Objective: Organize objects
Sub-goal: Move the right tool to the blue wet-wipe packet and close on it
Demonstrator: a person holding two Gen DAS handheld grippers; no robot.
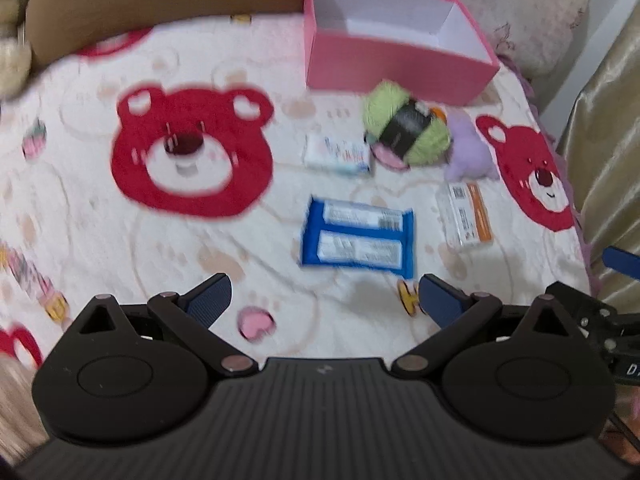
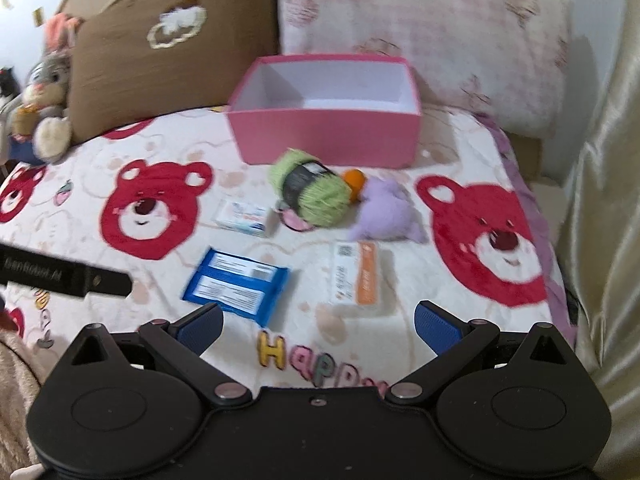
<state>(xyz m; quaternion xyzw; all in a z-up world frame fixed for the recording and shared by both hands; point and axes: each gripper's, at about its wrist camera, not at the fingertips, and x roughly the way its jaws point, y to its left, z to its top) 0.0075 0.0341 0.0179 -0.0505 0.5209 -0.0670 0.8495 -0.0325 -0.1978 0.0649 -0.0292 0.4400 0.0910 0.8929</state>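
Observation:
An open, empty pink box (image 1: 384, 62) (image 2: 326, 138) stands at the back of a bear-print blanket. In front of it lie a green yarn ball (image 1: 406, 124) (image 2: 314, 194), a purple plush toy (image 1: 468, 152) (image 2: 386, 212), a small white box (image 1: 338, 154) (image 2: 246, 216), a blue packet (image 1: 358, 238) (image 2: 236, 284) and a white-and-orange box (image 1: 466, 214) (image 2: 358, 278). My left gripper (image 1: 324, 300) is open and empty, just short of the blue packet. My right gripper (image 2: 318, 322) is open and empty, near the white-and-orange box.
A brown cushion (image 2: 160, 52) and a pink pillow (image 2: 432, 32) stand behind the box. A stuffed rabbit (image 2: 46, 92) sits at the far left. A gold curtain (image 2: 600, 200) hangs off the bed's right edge. Part of the left gripper (image 2: 64, 274) shows at the left.

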